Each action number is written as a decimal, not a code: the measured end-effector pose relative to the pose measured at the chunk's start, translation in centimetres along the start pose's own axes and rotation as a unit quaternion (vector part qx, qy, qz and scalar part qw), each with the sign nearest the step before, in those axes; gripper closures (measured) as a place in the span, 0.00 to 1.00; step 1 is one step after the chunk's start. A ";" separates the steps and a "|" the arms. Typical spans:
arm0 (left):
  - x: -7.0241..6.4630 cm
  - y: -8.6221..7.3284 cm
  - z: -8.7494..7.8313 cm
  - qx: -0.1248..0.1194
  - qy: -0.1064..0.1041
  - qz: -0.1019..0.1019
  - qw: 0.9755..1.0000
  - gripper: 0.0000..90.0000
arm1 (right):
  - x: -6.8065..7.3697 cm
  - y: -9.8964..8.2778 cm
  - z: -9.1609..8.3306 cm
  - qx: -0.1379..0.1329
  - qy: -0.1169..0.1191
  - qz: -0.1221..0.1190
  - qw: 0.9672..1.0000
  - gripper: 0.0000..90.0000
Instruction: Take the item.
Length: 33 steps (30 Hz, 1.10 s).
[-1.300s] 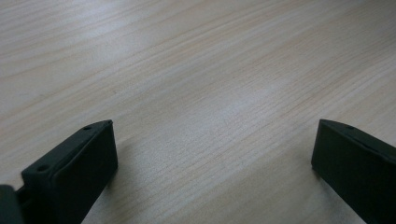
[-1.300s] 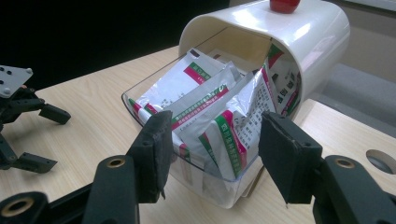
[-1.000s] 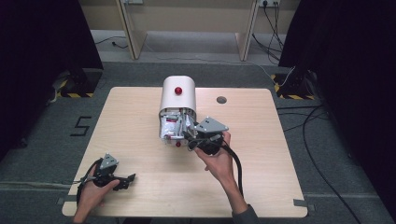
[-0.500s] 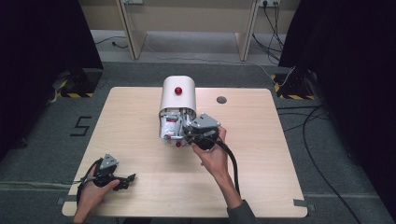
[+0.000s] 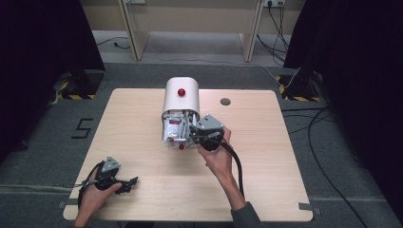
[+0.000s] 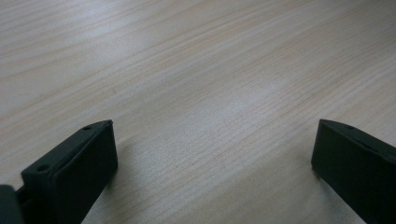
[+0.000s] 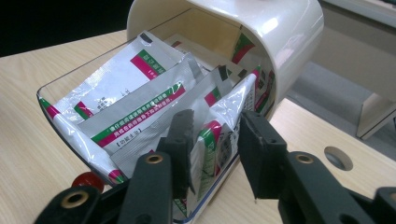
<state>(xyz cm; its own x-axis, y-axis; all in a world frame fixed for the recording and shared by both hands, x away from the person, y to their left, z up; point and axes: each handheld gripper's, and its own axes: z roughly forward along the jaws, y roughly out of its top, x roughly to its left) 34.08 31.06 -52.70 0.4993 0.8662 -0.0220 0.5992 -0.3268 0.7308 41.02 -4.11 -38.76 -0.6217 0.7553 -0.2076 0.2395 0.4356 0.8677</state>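
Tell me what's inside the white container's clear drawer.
The clear drawer holds silvery sachets with red and green bands, loosely stacked. The right gripper has been closing on one front sachet. The white container covers whatever lies farther back.

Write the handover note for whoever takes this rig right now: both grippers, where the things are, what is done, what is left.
Right gripper: at the open drawer of the white container, fingers on either side of a silver sachet; its jaws have just been closing, and a firm clamp cannot be confirmed.
Left gripper: open, resting on the table near the front left corner, nothing between its fingers.
Things: the clear drawer is pulled out and packed with sachets.
Done: drawer open, one sachet reached.
Left: probably finish the grip and lift that sachet out.
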 end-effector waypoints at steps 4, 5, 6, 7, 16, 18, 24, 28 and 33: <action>0.0 0.0 0.0 0.001 0.000 0.000 1.000 0.00 | 0.1 0.0 0.0 0.000 0.000 -0.011 1.000 0.81; 0.0 0.0 0.0 0.000 0.000 0.000 1.000 0.00 | 0.1 0.0 0.0 0.000 -0.001 -0.013 1.000 0.82; 0.0 0.0 0.0 0.000 0.000 0.000 1.000 0.00 | 0.1 0.0 -0.1 0.000 -0.001 -0.015 1.000 0.83; 0.0 0.0 0.0 0.000 0.000 0.000 1.000 0.00 | 0.1 0.0 -0.1 -0.001 -0.002 -0.016 1.000 0.85; 0.0 0.0 0.0 0.000 0.000 0.000 1.000 0.00 | 0.2 0.4 -1.5 -0.032 0.007 -0.012 0.999 0.89; 0.0 0.0 0.0 0.000 0.000 0.000 1.000 0.00 | 0.2 0.5 -2.0 -0.038 0.006 -0.012 0.999 0.90; 0.0 0.0 0.0 0.000 0.000 0.000 1.000 0.00 | -0.2 0.6 -2.7 -0.054 0.021 -0.001 0.998 0.92; 0.0 0.0 0.0 0.000 0.000 0.000 1.000 0.00 | -0.2 0.7 -3.4 -0.072 0.029 0.007 0.997 0.94; 0.0 0.0 0.0 0.000 0.000 0.000 1.000 0.00 | -0.3 0.8 -4.6 -0.089 0.033 0.009 0.995 0.95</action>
<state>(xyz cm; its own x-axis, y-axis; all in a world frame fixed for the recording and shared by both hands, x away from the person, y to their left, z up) 34.08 31.06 -52.70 0.4990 0.8663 -0.0221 0.5994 -0.3266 0.7308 37.99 -6.20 -35.94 -0.6672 0.7262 -0.1659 0.1195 0.3242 0.9384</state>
